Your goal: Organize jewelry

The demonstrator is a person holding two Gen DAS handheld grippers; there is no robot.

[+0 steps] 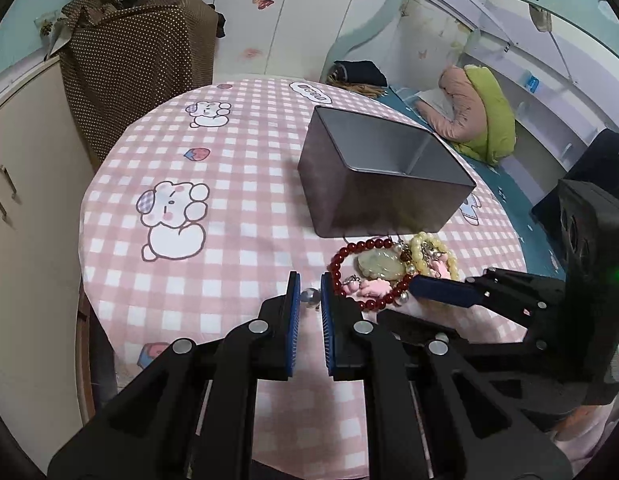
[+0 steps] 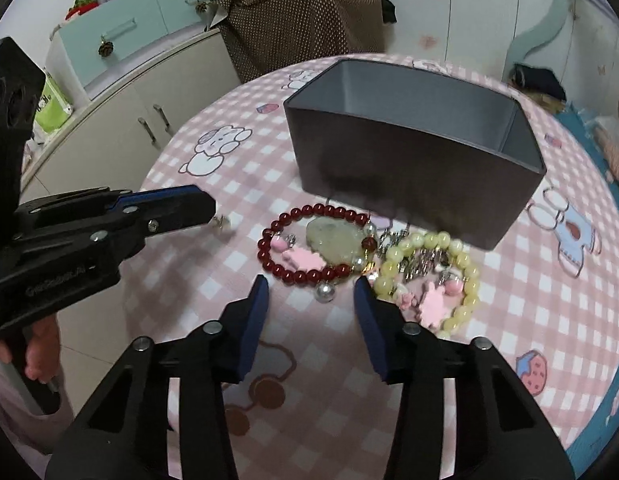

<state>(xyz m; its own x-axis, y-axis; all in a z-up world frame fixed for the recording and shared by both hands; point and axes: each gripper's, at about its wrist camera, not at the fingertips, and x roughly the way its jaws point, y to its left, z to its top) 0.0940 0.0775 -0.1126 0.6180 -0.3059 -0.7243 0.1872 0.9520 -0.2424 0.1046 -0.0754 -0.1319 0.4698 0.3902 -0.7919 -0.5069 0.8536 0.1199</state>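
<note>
Red bracelet (image 2: 315, 242) is next for the tin, on the near side of the gray tin (image 2: 413, 168).

It lies flat, its oval running left to right. Your right gripper (image 2: 311, 292) stands apart over its near edge: come lower, then close. Your left gripper (image 1: 310, 294) is clamped on a small silver earring (image 1: 310, 296), left of the bracelet.

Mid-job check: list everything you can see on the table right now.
tin: one, grey, open, behind the jewelry
red bead bracelet: one, dark red, in front of the tin
yellow-green bead bracelet: one, right of the red one
jade pendant: one, pale green, across the red bracelet's loop
pink charms: several, among both bracelets
small silver piece: one, between the left pads
tablecloth: one, pink-white check
left gripper: black, blue pads, shut
right gripper: open, by the bracelets
hand: one, holding the left gripper
</note>
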